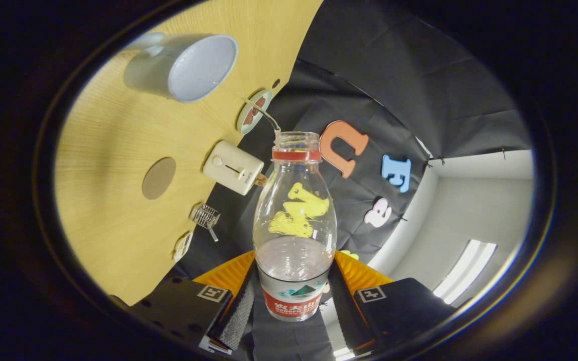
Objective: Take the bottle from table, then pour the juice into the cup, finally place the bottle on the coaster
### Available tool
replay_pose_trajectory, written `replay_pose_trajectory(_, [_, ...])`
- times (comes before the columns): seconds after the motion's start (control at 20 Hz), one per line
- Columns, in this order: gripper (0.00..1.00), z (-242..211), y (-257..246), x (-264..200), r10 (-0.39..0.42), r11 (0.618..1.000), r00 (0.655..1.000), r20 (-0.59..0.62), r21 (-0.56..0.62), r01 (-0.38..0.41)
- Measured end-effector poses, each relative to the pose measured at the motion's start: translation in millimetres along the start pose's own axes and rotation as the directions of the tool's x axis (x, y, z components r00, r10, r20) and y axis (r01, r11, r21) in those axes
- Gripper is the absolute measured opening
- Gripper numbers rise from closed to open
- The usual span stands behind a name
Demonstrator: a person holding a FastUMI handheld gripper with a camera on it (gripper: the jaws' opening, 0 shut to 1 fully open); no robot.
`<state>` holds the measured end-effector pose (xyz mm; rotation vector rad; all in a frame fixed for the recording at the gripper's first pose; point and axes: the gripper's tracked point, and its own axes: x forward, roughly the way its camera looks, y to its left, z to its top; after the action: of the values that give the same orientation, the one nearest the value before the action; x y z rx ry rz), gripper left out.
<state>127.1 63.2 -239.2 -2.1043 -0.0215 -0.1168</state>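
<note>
Gripper view: the bottle (295,220) sits clamped between your gripper (294,301) fingers, both pressing its labelled lower body, uncapped neck pointing away. It's lifted and tilted, which is why the desk (103,210) looks swung sideways. A thin stream leaves the mouth toward the cup (183,67) (pour likely underway; little liquid remains). The round coaster (159,178) lies near the cup, free for the set-down.

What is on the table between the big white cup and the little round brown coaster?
Nothing: in the gripper view, only bare yellow wooden table lies between the white cup and the round brown coaster. The gripper has its jaws shut on the clear plastic bottle.
</note>
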Motion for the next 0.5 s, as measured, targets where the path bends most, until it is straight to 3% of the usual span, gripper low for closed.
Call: replay_pose_trajectory(0.5, [0.79, 6.4, -4.0, -4.6, -0.023, 0.999, 0.999, 0.029, -0.042, 0.025])
